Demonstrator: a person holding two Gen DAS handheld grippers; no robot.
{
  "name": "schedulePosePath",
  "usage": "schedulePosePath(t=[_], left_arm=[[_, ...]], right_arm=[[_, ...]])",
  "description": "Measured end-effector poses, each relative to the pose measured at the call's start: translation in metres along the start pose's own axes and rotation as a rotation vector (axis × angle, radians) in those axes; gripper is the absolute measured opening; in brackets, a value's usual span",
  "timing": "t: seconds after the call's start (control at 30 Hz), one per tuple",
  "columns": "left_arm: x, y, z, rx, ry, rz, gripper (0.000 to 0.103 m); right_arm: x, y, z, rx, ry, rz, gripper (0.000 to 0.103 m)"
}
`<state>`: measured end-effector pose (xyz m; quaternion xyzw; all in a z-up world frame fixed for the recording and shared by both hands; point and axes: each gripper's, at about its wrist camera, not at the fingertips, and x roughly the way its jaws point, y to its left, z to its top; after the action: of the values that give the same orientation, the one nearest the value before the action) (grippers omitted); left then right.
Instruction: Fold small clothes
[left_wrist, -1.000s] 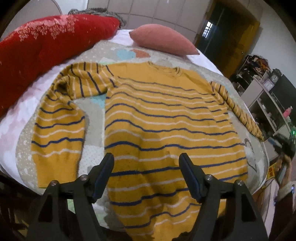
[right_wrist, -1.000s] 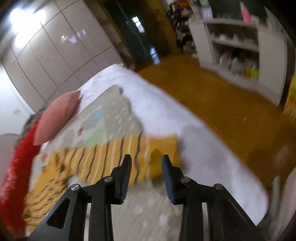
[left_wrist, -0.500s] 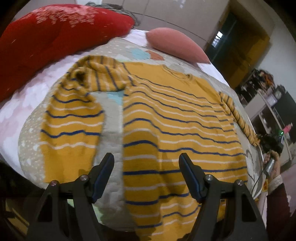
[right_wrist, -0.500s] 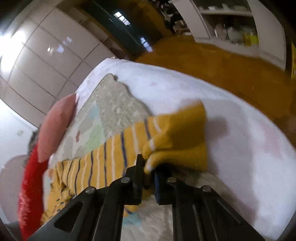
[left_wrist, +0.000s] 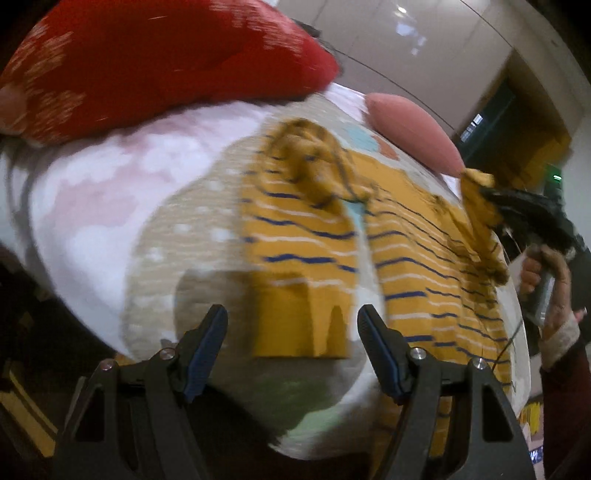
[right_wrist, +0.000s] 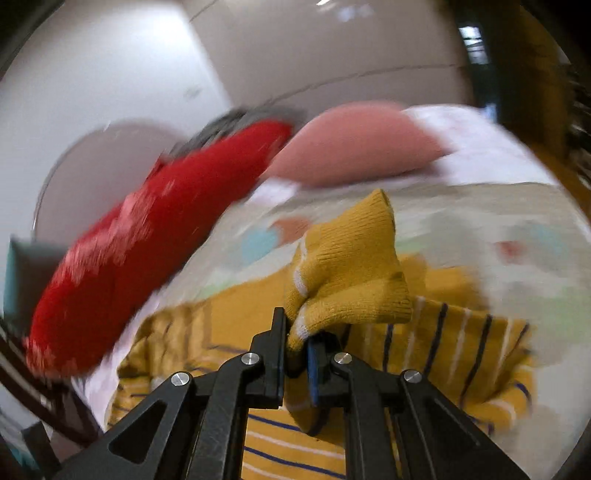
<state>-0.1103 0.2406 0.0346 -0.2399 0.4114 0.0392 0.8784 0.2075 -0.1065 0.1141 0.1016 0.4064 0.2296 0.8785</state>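
One bed (left_wrist: 85, 206) fills both views, pale patterned blanket (left_wrist: 173, 236) on top. Red cushion (left_wrist: 147, 62) upper left, pink pillow (left_wrist: 410, 129) upper right in left-wrist view. Mustard striped sweater (left_wrist: 417, 251) lies flat mid-frame, one sleeve cuff (left_wrist: 295, 317) low centre. Left gripper (left_wrist: 291, 343) jaws open, cuff between them, untouched. Right gripper (right_wrist: 295, 343) jaws closed, pinching other sleeve cuff (right_wrist: 351, 273), lifted over the sweater body. Person's hand (left_wrist: 546, 280) right edge.

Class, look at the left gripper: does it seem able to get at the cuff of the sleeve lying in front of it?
Probably yes. The left gripper is open, the sleeve cuff lies flat just ahead between its fingers, and nothing covers it.
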Motion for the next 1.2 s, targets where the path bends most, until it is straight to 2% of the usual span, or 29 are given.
schedulePosePath(t=[0.1,0.2,0.27,0.33,0.4,0.53,0.6,0.7,0.83,0.9,1.0,1.03,1.07,1.1,1.17,1.2], left_arm=[[-0.006,0.024,-0.003,-0.037,-0.009,0.019,0.072],[-0.01,0.043,-0.006,-0.065,-0.013,0.032,0.072],[-0.011,0.051,-0.008,-0.084,-0.019,0.035,0.072],[-0.013,0.059,-0.008,-0.1,-0.025,0.035,0.072],[-0.014,0.064,-0.009,-0.114,-0.028,0.037,0.072],[-0.019,0.072,-0.011,-0.136,-0.04,0.04,0.072],[-0.022,0.074,-0.011,-0.142,-0.048,0.043,0.072],[-0.024,0.078,-0.014,-0.152,-0.051,0.051,0.073],[-0.024,0.083,-0.016,-0.167,-0.051,0.054,0.073],[-0.026,0.085,-0.017,-0.172,-0.053,0.056,0.073],[-0.029,0.085,-0.019,-0.177,-0.057,0.061,0.073],[-0.03,0.085,-0.019,-0.178,-0.059,0.062,0.073],[-0.032,0.085,-0.019,-0.181,-0.061,0.066,0.073],[-0.034,0.085,-0.019,-0.182,-0.064,0.069,0.073],[-0.036,0.085,-0.018,-0.184,-0.066,0.073,0.073],[-0.037,0.082,-0.016,-0.182,-0.069,0.072,0.073]], right_arm=[[0.057,0.04,-0.017,-0.071,0.096,-0.004,0.011],[0.108,0.053,-0.035,-0.128,0.196,-0.045,0.014],[0.122,0.065,-0.044,-0.162,0.224,-0.078,0.017],[0.122,0.076,-0.051,-0.193,0.231,-0.064,0.019],[0.119,0.096,-0.053,-0.234,0.229,-0.02,0.031],[0.099,0.136,-0.061,-0.318,0.227,0.058,0.038],[0.082,0.161,-0.076,-0.379,0.235,0.117,0.05],[0.057,0.199,-0.112,-0.52,0.269,0.199,0.065],[0.031,0.245,-0.175,-0.745,0.323,0.256,0.069],[0.03,0.26,-0.201,-0.855,0.325,0.244,0.071],[0.039,0.276,-0.238,-1.009,0.307,0.169,0.069],[0.049,0.278,-0.243,-1.031,0.308,0.134,0.064],[0.059,0.278,-0.244,-1.033,0.317,0.101,0.047],[0.063,0.277,-0.236,-0.99,0.325,0.119,0.038],[0.063,0.275,-0.215,-0.907,0.308,0.122,0.012],[0.057,0.273,-0.197,-0.849,0.285,0.145,0.012]])
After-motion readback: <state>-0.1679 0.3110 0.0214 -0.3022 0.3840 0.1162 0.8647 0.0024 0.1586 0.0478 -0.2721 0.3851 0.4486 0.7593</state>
